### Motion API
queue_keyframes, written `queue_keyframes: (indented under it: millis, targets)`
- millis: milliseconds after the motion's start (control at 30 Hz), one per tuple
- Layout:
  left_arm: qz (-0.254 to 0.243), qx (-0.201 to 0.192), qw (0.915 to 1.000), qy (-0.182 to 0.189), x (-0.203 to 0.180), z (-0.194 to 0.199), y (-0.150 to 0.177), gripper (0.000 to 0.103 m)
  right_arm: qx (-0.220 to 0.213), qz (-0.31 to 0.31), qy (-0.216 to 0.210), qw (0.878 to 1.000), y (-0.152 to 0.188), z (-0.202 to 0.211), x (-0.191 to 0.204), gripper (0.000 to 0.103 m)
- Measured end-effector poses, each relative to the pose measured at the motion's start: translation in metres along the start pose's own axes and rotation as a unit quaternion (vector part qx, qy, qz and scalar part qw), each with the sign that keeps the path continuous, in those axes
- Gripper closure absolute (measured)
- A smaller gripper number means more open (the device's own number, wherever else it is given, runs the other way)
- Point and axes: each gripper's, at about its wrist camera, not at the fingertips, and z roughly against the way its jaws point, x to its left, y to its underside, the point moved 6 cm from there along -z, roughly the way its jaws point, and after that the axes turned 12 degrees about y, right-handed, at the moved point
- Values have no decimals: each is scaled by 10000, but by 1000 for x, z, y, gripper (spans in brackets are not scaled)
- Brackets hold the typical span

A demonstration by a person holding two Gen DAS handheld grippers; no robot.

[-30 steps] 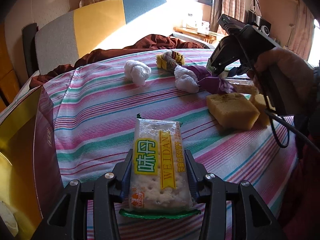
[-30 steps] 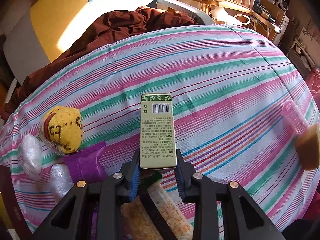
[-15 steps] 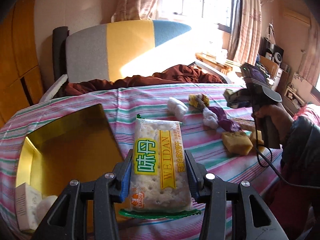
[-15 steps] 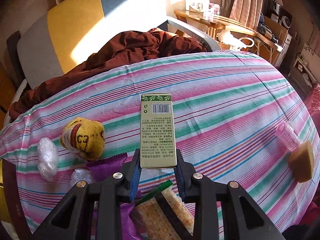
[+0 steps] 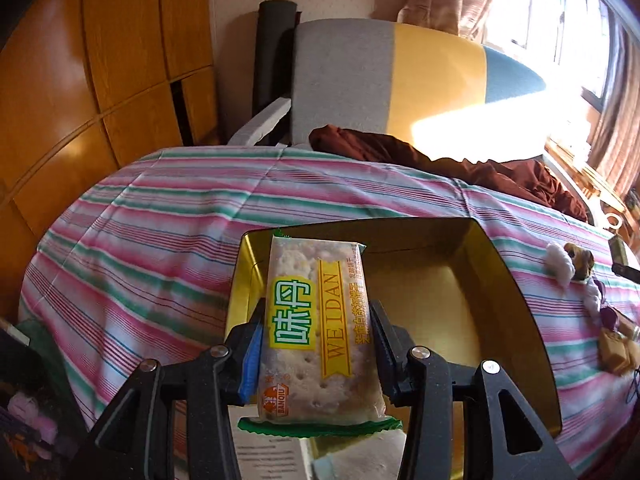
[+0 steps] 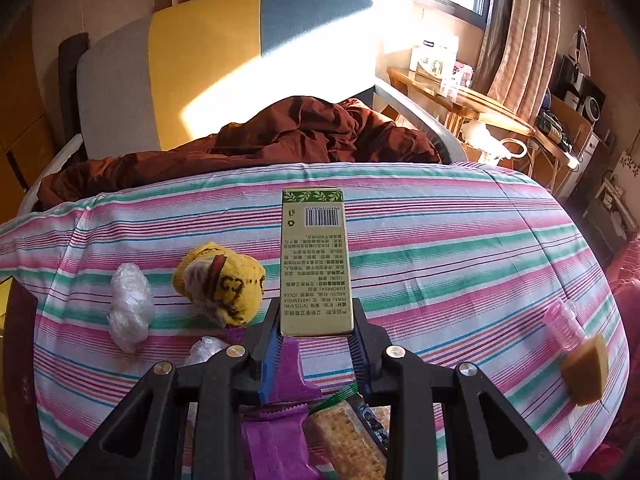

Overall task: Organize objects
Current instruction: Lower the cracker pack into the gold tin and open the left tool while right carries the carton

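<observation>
My left gripper (image 5: 316,340) is shut on a clear cracker packet (image 5: 316,332) with yellow and green lettering, held above the near left part of a gold-lined open box (image 5: 516,292) on the striped cloth. A white carton (image 5: 272,456) and a white wad lie in the box's near end, partly hidden. My right gripper (image 6: 316,326) is shut on a slim green carton (image 6: 314,256) with a barcode, raised over the table. Below it lie a purple wrapper (image 6: 288,364) and another cracker packet (image 6: 352,440).
A yellow sock ball (image 6: 224,284) and two clear plastic wads (image 6: 130,304) lie left of the right gripper. At the right table edge sit a sponge (image 6: 588,368) and a pink roller (image 6: 564,324). A brown cloth (image 6: 288,136) and a chair stand behind the table.
My left gripper swung left with the cracker packet, from over the bare striped cloth to above the gold box. My right gripper rose a little with the green carton.
</observation>
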Motion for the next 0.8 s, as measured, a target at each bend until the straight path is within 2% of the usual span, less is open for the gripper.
queue_keyframes:
  millis: [133, 467, 633, 800]
  targets:
    - [223, 221, 9995, -79, 24, -16, 7, 56, -83, 127, -36, 9999, 1, 3, 8, 73]
    - [320, 656, 9972, -172, 38, -60, 21, 56, -571, 761, -351, 9948, 0, 40, 52, 73]
    - [279, 651, 9974, -152, 36, -59, 22, 55, -738, 1156, -645, 9884, 7, 71, 86, 73]
    - [400, 550, 9976, -103, 39, -54, 22, 53, -733, 1464, -1150, 9798, 18, 103, 130, 73]
